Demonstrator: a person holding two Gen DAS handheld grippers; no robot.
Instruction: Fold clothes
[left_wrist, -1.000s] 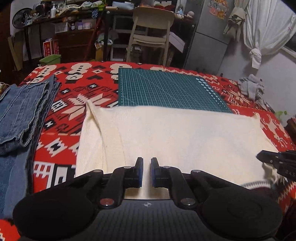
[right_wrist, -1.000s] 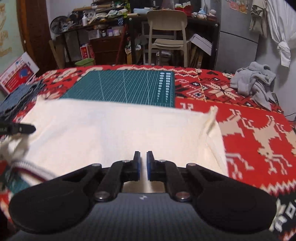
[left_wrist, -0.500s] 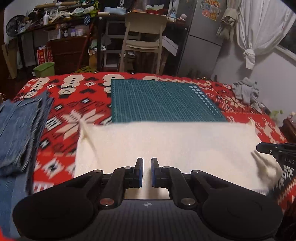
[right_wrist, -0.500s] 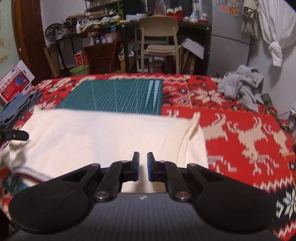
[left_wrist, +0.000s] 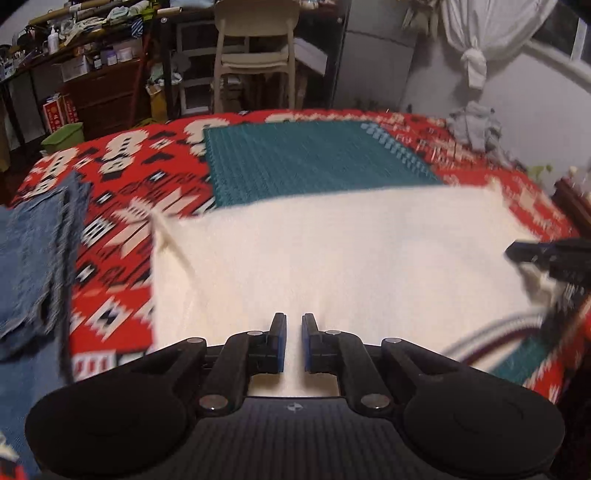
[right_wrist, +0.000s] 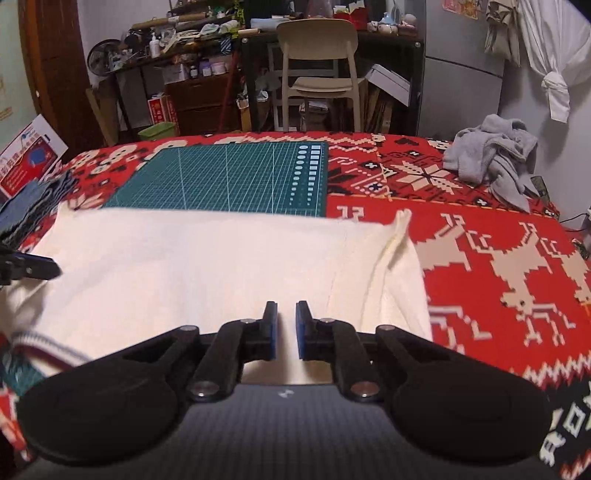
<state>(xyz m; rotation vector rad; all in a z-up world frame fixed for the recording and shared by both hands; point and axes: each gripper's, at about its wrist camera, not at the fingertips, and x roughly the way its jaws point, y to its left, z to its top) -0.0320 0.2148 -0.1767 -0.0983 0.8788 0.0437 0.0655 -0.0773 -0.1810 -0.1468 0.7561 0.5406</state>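
Observation:
A cream garment (left_wrist: 332, 251) lies spread across the red patterned blanket, its far edge over the near edge of the green cutting mat (left_wrist: 314, 162). My left gripper (left_wrist: 294, 325) is shut on the garment's near edge, with cream cloth showing in the narrow gap. My right gripper (right_wrist: 286, 314) is shut on the same near edge of the garment (right_wrist: 203, 266), further right. A striped hem (left_wrist: 498, 332) hangs between the two grippers. Each gripper's tip shows in the other's view: the right gripper (left_wrist: 517, 253) and the left gripper (right_wrist: 51, 271). The left wrist view is blurred.
Folded blue jeans (left_wrist: 33, 251) lie at the left edge of the blanket (right_wrist: 498, 258). A crumpled grey garment (right_wrist: 491, 155) sits at the far right corner. Beyond the far edge stand a beige chair (right_wrist: 317, 74) and cluttered shelves.
Both grippers have moved while holding the cream garment, and its far corners have shifted a little over the blanket. The left wrist view is now motion-blurred.

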